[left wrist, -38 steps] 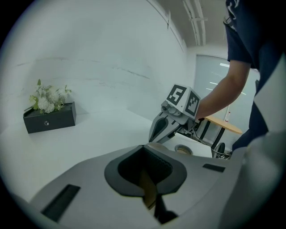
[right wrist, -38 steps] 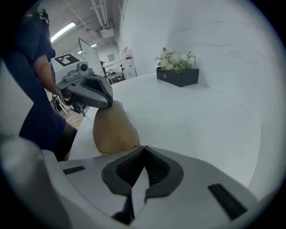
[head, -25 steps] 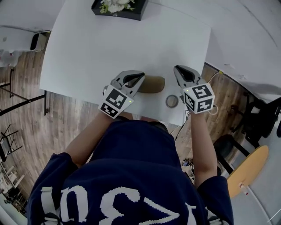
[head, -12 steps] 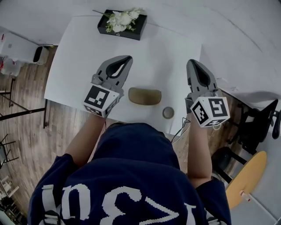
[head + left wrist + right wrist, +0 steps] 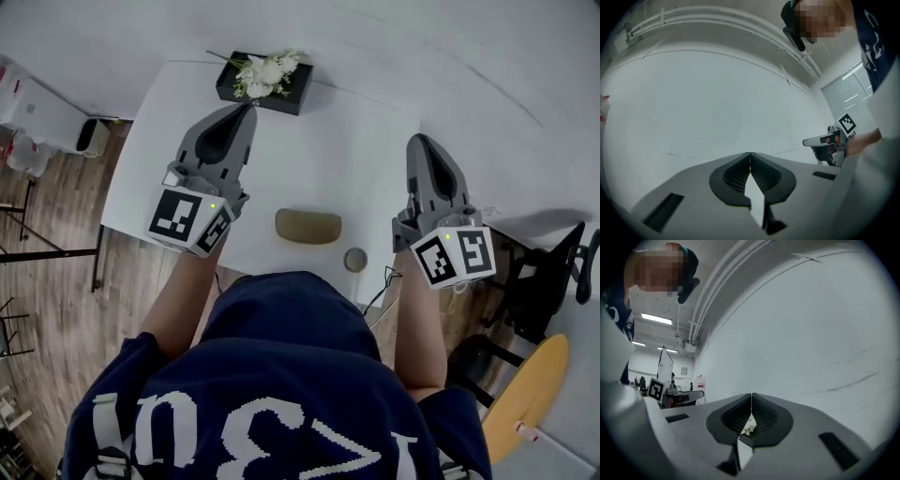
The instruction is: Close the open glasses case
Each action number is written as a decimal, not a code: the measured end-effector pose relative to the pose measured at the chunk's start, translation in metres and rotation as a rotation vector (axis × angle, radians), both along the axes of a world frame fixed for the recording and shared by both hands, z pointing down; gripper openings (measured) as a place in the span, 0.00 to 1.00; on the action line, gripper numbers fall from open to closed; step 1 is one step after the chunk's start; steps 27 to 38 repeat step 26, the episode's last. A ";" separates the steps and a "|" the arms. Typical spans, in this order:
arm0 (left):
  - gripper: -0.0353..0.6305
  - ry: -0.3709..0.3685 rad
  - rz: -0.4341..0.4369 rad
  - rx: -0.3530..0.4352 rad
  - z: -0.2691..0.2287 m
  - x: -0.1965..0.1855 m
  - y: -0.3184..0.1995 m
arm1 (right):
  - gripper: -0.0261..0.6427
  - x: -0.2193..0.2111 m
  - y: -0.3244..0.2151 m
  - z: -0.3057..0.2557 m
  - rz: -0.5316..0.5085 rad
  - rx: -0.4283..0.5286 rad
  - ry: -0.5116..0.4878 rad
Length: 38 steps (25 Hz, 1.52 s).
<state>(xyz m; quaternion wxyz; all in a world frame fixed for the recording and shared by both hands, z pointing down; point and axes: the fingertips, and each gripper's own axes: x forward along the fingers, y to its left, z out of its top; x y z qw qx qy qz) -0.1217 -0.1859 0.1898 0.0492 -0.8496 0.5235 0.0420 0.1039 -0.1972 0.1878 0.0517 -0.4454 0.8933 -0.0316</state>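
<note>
A tan glasses case (image 5: 307, 226) lies with its lid down near the front edge of the white table (image 5: 328, 150), in the head view only. My left gripper (image 5: 244, 110) is held high to the left of the case, shut with nothing in it. My right gripper (image 5: 420, 143) is held high to the right of it, also shut and empty. In the left gripper view the left gripper (image 5: 750, 154) points at a bare white wall, with the right gripper (image 5: 829, 143) at the right edge. In the right gripper view the right gripper (image 5: 751, 395) faces the same wall.
A black box of white flowers (image 5: 265, 80) stands at the table's far edge. A small round lid-like thing (image 5: 355, 259) lies right of the case by the front edge. Black chairs (image 5: 539, 281) and a round wooden table (image 5: 525, 375) stand to the right.
Both grippers have risen from beside the case to well above the table and turned from pointing down to pointing level at the wall. The case stays where it lay.
</note>
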 end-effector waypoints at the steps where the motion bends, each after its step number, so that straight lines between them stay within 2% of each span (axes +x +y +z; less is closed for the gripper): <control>1: 0.07 0.001 -0.004 0.006 -0.004 -0.001 0.001 | 0.08 0.001 0.001 -0.001 0.002 0.003 0.000; 5: 0.07 0.005 -0.015 0.016 -0.010 -0.005 0.003 | 0.08 -0.001 0.004 -0.002 -0.016 -0.005 -0.015; 14: 0.07 0.018 -0.012 0.013 -0.007 -0.007 0.006 | 0.08 -0.002 0.009 0.002 -0.003 -0.003 0.022; 38: 0.07 0.001 -0.006 0.028 -0.008 -0.003 0.008 | 0.08 -0.004 0.009 0.006 0.009 0.003 0.055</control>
